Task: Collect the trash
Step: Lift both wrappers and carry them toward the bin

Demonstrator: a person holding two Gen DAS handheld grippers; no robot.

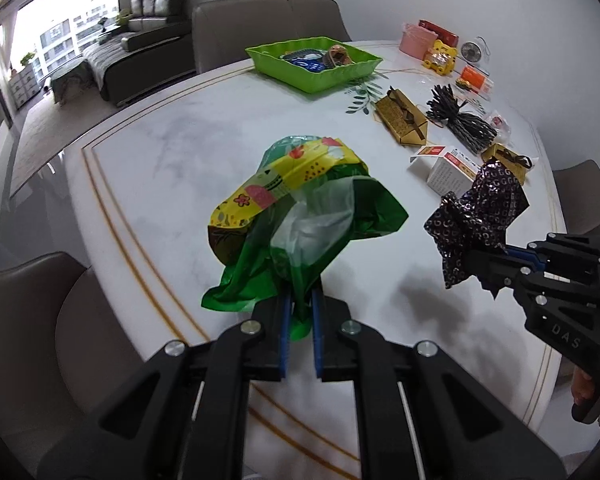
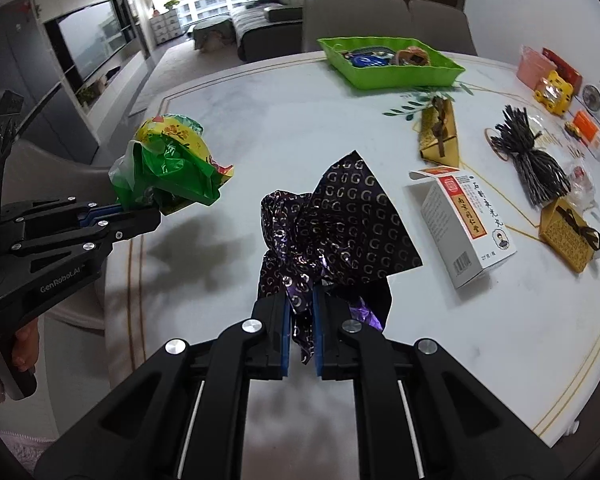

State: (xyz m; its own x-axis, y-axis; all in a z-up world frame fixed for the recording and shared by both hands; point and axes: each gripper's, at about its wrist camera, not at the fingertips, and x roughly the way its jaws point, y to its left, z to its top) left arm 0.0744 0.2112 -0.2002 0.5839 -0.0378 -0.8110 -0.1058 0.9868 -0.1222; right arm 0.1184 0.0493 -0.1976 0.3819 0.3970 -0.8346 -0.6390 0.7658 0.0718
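Note:
My left gripper (image 1: pixel 300 312) is shut on a crumpled green and yellow plastic wrapper (image 1: pixel 300 208) and holds it above the white marble table (image 1: pixel 160 152). It also shows in the right wrist view (image 2: pixel 172 164), held by the left gripper (image 2: pixel 156 216). My right gripper (image 2: pixel 302 320) is shut on a crumpled dark purple patterned wrapper (image 2: pixel 340 224), held above the table. In the left wrist view the purple wrapper (image 1: pixel 480 216) and right gripper (image 1: pixel 480 268) are at the right. A green tray (image 1: pixel 312 62) with several items stands at the table's far side (image 2: pixel 388 64).
A white medicine box (image 2: pixel 466 224), two gold gift boxes (image 2: pixel 440 132), a black tassel bundle (image 2: pixel 536 160), a yellow toy (image 2: pixel 554 92), a pink packet and a small fan lie on the table's right. Chairs (image 1: pixel 236 28) stand around the table.

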